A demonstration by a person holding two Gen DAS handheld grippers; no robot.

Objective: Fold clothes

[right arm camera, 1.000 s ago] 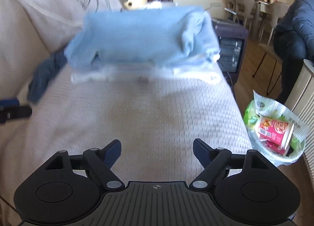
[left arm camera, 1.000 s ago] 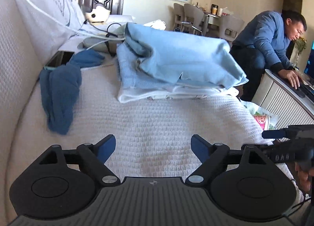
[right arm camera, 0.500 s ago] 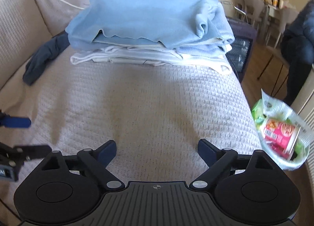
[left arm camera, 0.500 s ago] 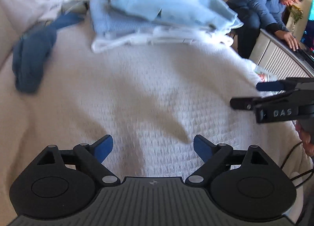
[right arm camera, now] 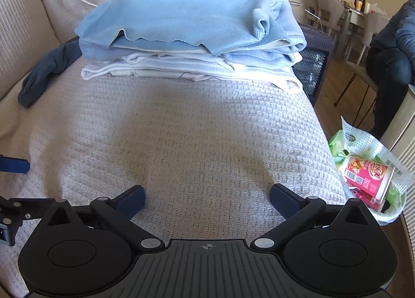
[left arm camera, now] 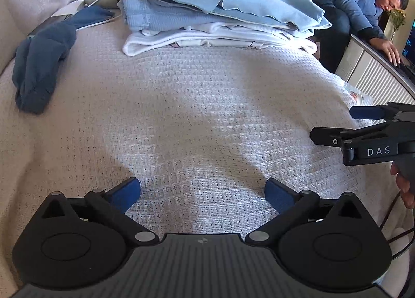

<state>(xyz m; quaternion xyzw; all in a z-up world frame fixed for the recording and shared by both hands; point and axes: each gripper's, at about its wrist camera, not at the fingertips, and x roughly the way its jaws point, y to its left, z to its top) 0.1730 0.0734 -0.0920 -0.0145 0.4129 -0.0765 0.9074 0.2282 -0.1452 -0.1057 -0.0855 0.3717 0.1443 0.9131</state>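
At the far left, a crumpled dark blue garment (left arm camera: 41,70) lies on the cream waffle-weave cover (left arm camera: 197,121) of the sofa, close to the backrest and apart from the other clothes; the right wrist view shows it as a dark shape (right arm camera: 49,72) just beside the stack's left end. Toward the middle, the left claw (left arm camera: 202,193) hangs over bare cover, its blue-padded fingers (left arm camera: 125,191) spreading wider, with nothing between them. Beyond it sits the stack of folded clothes (left arm camera: 215,10): a light blue piece on top, another blue layer under it, white pieces at the bottom. The right claw (right arm camera: 207,198) also points down at the bare cover in front of the stack (right arm camera: 192,31), its jaws likewise opening with nothing between them. It shows at the right edge of the left wrist view (left arm camera: 363,129), side-on, with a hand (left arm camera: 404,184) gripping it. Further right, off the sofa's edge, a mesh bag (right arm camera: 371,168) holds a pink cup and green packets. At the far right, a person in a blue jacket (left arm camera: 358,5) leans over a pale ribbed cabinet.
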